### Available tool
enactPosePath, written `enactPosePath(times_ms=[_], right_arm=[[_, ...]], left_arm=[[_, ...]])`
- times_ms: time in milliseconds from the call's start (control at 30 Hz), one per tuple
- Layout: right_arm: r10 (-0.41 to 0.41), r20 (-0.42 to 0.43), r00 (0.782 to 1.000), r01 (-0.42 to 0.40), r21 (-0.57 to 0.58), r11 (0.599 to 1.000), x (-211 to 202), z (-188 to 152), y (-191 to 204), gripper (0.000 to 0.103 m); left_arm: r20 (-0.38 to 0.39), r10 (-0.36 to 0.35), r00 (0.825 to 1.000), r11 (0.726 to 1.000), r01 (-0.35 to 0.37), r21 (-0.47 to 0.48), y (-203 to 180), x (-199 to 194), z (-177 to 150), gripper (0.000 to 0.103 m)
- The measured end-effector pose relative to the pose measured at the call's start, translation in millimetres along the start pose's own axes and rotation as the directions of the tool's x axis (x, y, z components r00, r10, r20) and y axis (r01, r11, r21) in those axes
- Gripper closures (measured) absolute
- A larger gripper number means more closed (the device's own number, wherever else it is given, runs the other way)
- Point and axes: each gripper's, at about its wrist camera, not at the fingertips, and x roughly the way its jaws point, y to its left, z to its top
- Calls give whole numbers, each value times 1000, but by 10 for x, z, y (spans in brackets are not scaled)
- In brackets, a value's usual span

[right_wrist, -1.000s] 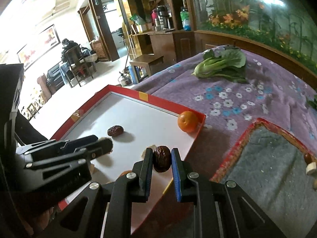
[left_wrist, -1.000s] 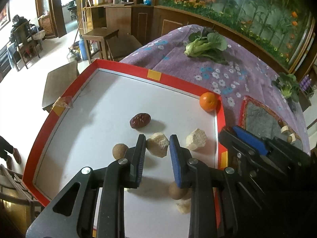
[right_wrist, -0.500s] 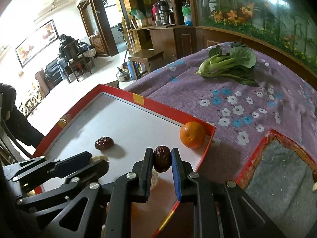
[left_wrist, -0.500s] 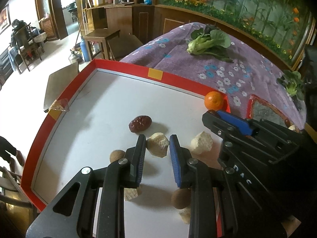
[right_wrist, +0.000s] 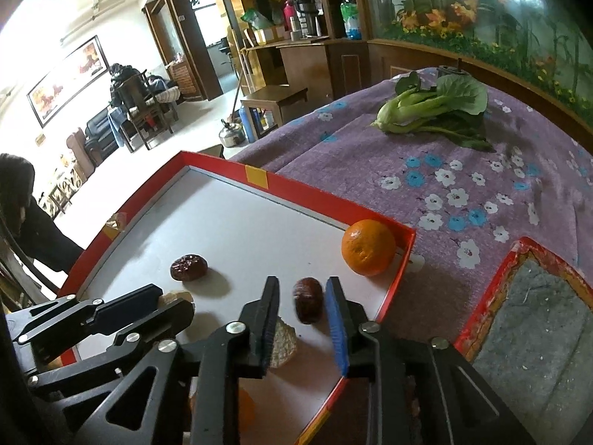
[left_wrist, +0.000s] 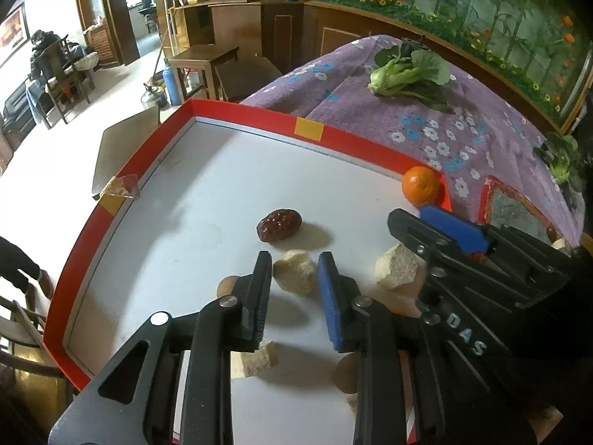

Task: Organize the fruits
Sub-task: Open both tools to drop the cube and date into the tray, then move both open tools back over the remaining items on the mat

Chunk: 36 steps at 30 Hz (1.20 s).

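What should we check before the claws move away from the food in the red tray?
1. Right claw letting go of the dark date: ok, jaws opening, gaps on both sides.
2. Date down on the red tray: cannot tell, its underside is hidden.
3. Left claw letting go of the pale chunk: ok, jaws opening, chunk between them.
4. Orange clear of the right claw: ok, it sits apart in the corner.
5. The two claws clear of each other: cannot tell, close together.

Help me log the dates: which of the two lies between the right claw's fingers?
The date nearer the orange, lying between the opening right claw fingers. The other date lies apart, toward the tray's middle.
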Motion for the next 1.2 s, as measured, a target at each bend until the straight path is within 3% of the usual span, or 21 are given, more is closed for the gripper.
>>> enactPosePath(times_ms=[67, 200, 333, 767, 1200], right_arm=[[-5, 16, 1000, 5, 9, 1000, -82, -16, -22, 75], [-9, 47, 999, 7, 43, 999, -279, -47, -77, 74], [-57, 92, 994, 52, 56, 997, -541, -126, -115, 66], [-226, 124, 966, 209, 134, 969, -1216, -553, -653, 63], [-372, 67, 926, 341, 278, 898, -1767, -1185, -1602, 62]], left_arm=[[18, 12, 1000, 1000, -12, -3, 9, -52, 1, 58], [64, 10, 998, 1000, -9, -21, 32, -181, 14, 42], [98, 4, 995, 1000, -4, -7, -81, -301, 17, 41], [113, -95, 989, 991, 84, 101, -897, -472, -75, 41], [21, -212, 977, 946, 199, 255, -2006, -358, -227, 42]])
